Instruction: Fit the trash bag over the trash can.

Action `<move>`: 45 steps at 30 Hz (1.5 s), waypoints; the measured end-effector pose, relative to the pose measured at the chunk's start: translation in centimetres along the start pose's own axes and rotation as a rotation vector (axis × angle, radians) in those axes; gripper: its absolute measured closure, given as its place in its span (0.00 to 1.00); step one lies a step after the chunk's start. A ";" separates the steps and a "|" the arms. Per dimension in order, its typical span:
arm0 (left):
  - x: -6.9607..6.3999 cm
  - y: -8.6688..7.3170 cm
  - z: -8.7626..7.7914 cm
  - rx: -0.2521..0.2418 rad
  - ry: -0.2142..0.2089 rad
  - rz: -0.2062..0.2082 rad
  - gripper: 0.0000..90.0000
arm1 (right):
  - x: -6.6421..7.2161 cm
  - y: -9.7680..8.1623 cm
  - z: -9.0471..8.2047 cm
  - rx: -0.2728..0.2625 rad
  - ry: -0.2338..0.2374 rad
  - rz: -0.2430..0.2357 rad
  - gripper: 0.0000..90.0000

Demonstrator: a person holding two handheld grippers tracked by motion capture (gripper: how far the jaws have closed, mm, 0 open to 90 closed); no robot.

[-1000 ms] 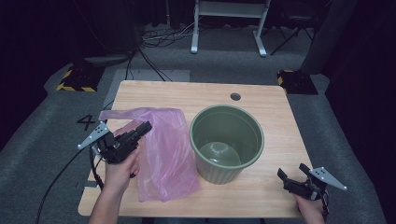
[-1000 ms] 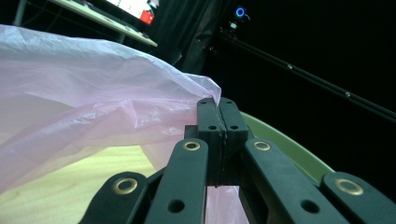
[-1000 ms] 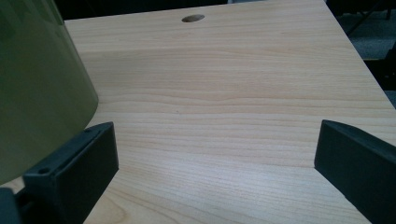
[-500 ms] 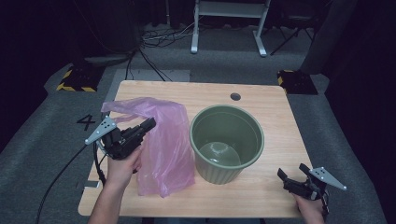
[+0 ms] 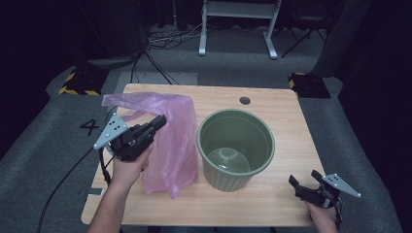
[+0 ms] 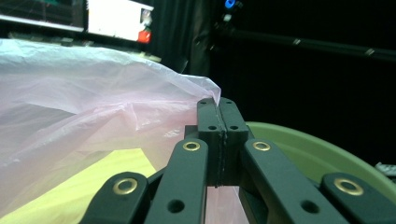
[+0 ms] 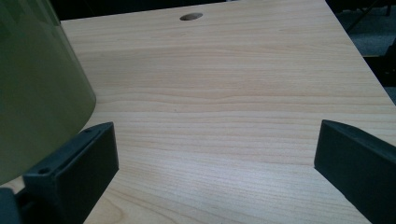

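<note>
Pink plastic bag (image 5: 167, 141) lifted over table's left half, beside green bucket (image 5: 236, 148), its edge pinched in left gripper (image 5: 158, 121) | left hand (image 5: 127, 167) raised, jaws tilted up | right gripper (image 5: 303, 184) spread wide, low near front right corner of table (image 5: 282, 116) | bag's lower folds hidden.

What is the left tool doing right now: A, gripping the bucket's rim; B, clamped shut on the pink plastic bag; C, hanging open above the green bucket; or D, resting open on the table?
B: the left tool has its jaws closed together on the edge of the pink plastic bag, beside the green bucket.
</note>
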State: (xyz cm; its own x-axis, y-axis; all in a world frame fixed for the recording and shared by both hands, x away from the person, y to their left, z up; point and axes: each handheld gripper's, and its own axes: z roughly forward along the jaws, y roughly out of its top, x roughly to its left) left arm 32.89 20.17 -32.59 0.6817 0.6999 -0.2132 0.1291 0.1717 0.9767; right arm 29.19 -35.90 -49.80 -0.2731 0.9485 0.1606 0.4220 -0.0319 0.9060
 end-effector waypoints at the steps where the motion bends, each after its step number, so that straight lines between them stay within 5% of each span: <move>1: 0.1 0.5 0.1 -0.028 -0.009 -0.030 1.00 | 0.0 0.0 0.0 0.001 0.000 0.001 0.00; 3: 0.2 1.1 0.2 -0.062 -0.010 -0.059 1.00 | 0.0 0.0 0.0 0.001 0.000 0.000 0.00; 9: -0.1 2.7 0.4 -0.103 0.015 -0.052 1.00 | 0.0 0.0 0.0 0.003 0.003 0.003 0.00; 21: -0.5 7.6 1.3 -0.217 -0.008 -0.085 1.00 | 0.0 0.0 0.0 0.008 0.005 0.002 0.00; 33: 0.8 10.3 0.5 -0.329 0.034 -0.133 1.00 | 0.1 0.0 0.1 0.017 0.007 -0.008 0.00; 38: 1.3 11.4 -0.2 -0.365 0.011 -0.167 1.00 | 0.1 0.0 0.2 0.020 0.005 -0.012 0.00; 45: 0.3 12.7 -0.2 -0.411 -0.050 -0.189 1.00 | 0.2 0.0 0.2 0.024 0.003 -0.013 0.00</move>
State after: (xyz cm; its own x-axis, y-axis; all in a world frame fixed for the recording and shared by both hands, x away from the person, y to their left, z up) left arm 34.58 22.65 -20.24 0.7086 0.5975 -0.3752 -0.0355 0.5613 0.8269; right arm 29.31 -35.68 -49.89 -0.2813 0.9478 0.1504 0.4391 -0.0123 0.8984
